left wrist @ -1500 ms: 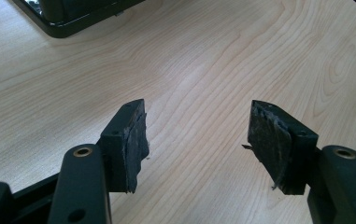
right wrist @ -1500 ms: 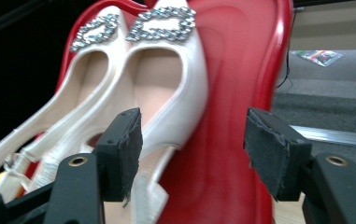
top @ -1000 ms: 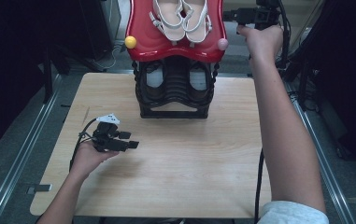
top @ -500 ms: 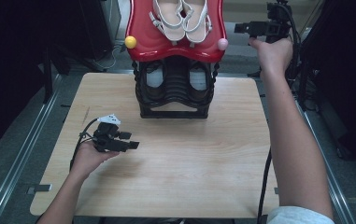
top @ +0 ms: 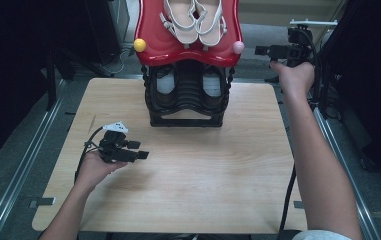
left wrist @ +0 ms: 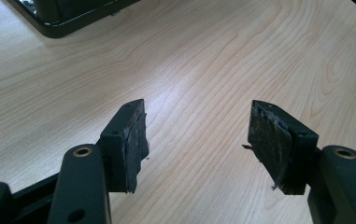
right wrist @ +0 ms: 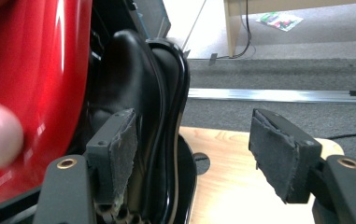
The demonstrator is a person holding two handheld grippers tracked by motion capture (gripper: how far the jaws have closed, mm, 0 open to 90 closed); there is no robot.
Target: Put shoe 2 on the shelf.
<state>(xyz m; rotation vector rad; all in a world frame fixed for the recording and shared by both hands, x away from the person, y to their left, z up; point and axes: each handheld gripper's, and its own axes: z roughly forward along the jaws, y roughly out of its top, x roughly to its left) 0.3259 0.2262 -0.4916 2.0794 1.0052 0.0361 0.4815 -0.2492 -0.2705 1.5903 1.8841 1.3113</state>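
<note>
Right of the red shoe rack, you held the right tool agape, empty, apparently lining up; left tool idled agape.

A pale wooden surface carries a black shoe rack; white sandals lie on its red top shelf.

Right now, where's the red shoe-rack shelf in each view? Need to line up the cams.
High view: red shelf top centre, white sandals on it.
Left gripper view: not in it; just the black rack base at top left.
Right gripper view: red shelf along the left side.
Shared landmark: wooden table.
</note>
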